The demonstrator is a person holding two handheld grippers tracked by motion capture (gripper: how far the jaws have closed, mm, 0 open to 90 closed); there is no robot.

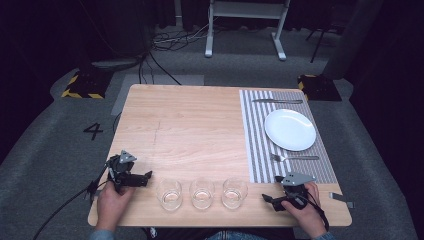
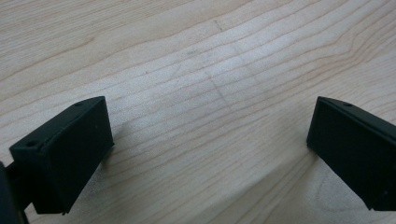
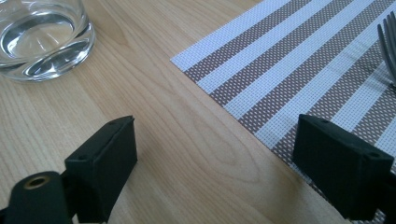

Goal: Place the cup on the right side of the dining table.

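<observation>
Three clear glasses stand in a row near the table's front edge: left (image 1: 169, 194), middle (image 1: 202, 193) and right (image 1: 234, 192). My left gripper (image 1: 148, 176) rests on the wood left of the row, open, its jaws (image 2: 210, 154) wide apart over bare table. My right gripper (image 1: 266, 199) lies right of the row, open, with nothing between its jaws (image 3: 215, 158). The right glass (image 3: 42, 37) appears at the upper left of the right gripper view. A striped placemat (image 1: 257, 150) carries a white plate (image 1: 290, 129), a fork (image 1: 295, 157) and a knife (image 1: 277, 101).
A small metal piece (image 1: 341, 199) lies near the table's front right corner. The placemat's corner (image 3: 299, 70) and the fork tines (image 3: 388, 44) are just ahead of my right gripper. A white stand (image 1: 245, 25) and cables are on the floor beyond the table.
</observation>
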